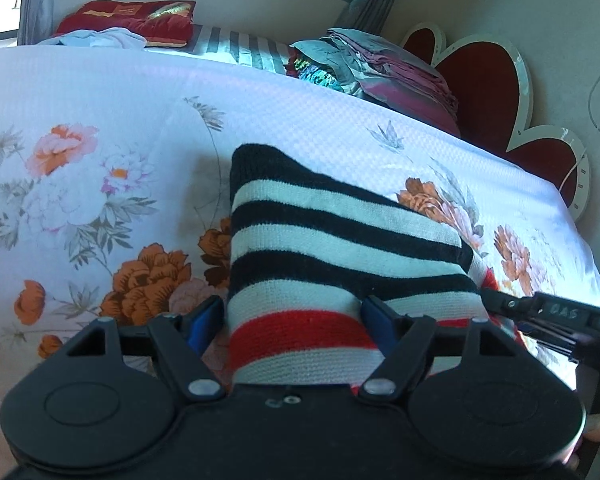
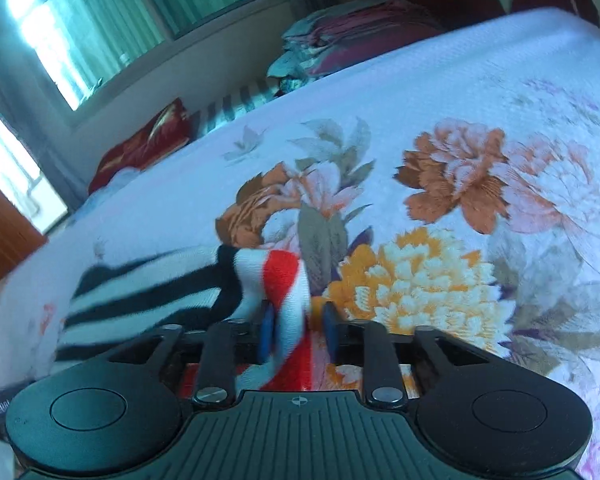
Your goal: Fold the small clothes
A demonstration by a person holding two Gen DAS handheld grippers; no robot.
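Observation:
A knitted garment (image 1: 320, 248) with black, white and red stripes lies on the floral bedspread (image 1: 100, 120). My left gripper (image 1: 294, 318) stands open over its red-striped near end. The left blue pad sits just off the cloth's edge and the right finger lies over the cloth, which runs on past it. In the right wrist view the same garment (image 2: 148, 288) stretches away to the left. Its red and white corner (image 2: 288, 280) rises between the pads of my right gripper (image 2: 298, 326). The left pad touches that corner, while a gap shows before the right pad.
A stack of folded clothes (image 1: 384, 68) sits at the far side of the bed, also seen as the stack (image 2: 340, 36). A red cushion (image 1: 136, 20) lies at the back left. A red headboard (image 1: 480, 80) stands behind. The bed's edge (image 1: 592, 264) drops away at right.

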